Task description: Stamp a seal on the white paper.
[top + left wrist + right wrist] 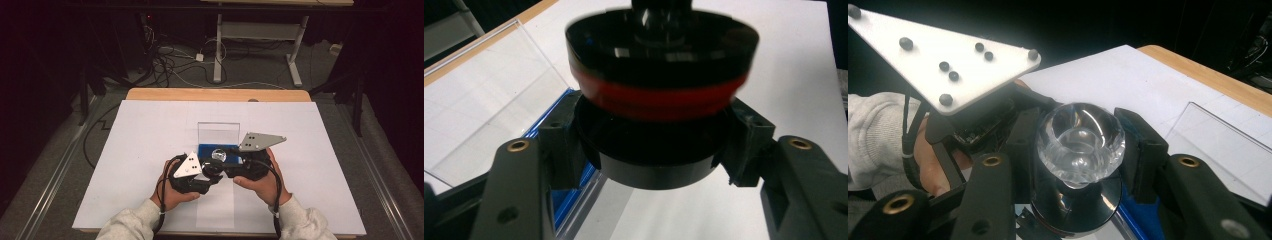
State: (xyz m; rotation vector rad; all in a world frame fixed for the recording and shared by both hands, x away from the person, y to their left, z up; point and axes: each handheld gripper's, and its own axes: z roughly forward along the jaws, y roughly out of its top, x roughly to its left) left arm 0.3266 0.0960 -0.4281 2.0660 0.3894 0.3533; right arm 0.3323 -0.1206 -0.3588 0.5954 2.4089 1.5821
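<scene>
A clear faceted crystal knob (1080, 142) tops a glossy black pedestal (1075, 212), and my right gripper (1080, 150) is shut on the knob. From the left gripper view the pedestal's wide bottom shows as a blurred black disc with a red band (659, 95). Just under it sits a black round base (654, 165), with my left gripper (654, 150) shut on its sides. I cannot tell whether the two discs touch. In the high view the crystal (218, 154) glints between my left gripper (212, 175) and right gripper (226, 163), near the table's front middle.
A display case stands right behind the grippers, with a blue tray (206, 149) and an upright clear lid (218, 131). White paper (150, 140) covers the wooden table (215, 94). The left gripper's grey plate (943, 57) is close to the right jaws.
</scene>
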